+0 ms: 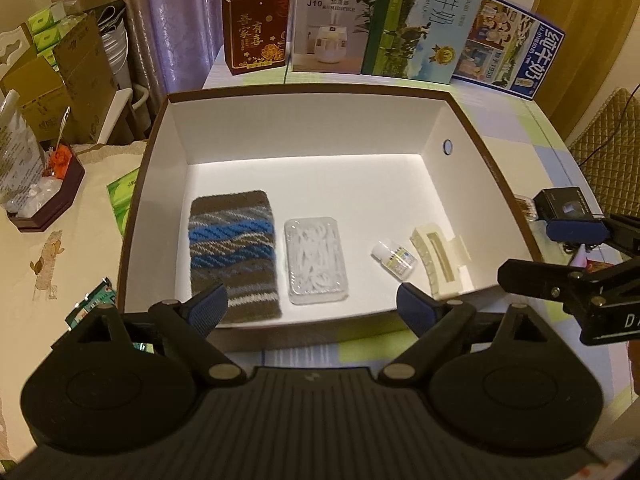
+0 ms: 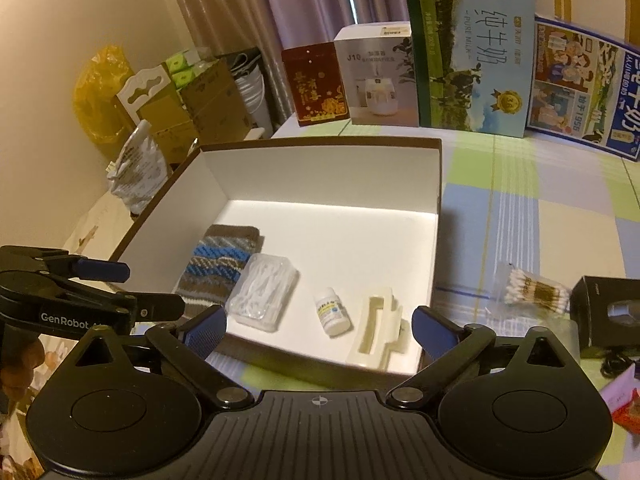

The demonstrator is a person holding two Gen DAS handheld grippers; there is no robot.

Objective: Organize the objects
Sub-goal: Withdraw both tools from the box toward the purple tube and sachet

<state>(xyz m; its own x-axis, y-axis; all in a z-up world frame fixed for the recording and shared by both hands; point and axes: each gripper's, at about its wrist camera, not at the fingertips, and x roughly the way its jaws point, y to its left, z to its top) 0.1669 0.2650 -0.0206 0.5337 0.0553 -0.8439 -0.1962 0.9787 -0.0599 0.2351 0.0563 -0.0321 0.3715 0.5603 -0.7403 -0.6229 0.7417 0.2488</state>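
Note:
A large box with a brown rim point(image 1: 304, 90) point(image 2: 320, 143) and white inside stands on the table. Along its near side lie a knitted striped pouch point(image 1: 232, 254) point(image 2: 220, 268), a clear case of floss picks point(image 1: 315, 260) point(image 2: 264, 290), a small white bottle point(image 1: 394, 261) point(image 2: 334, 310) and a cream hair clip point(image 1: 438, 260) point(image 2: 378, 332). My left gripper point(image 1: 312, 308) point(image 2: 132, 288) hovers open over the box's near edge, nothing between its fingers. My right gripper point(image 2: 319, 328) point(image 1: 556, 252) is open too, above the near right corner, empty.
A pack of cotton swabs point(image 2: 532, 290) and a black box point(image 2: 608, 308) lie on the checked cloth right of the big box. Cartons point(image 1: 332, 24) stand in a row behind it. A dark tray point(image 1: 48, 204) of small items and a green packet point(image 1: 122, 200) sit to the left.

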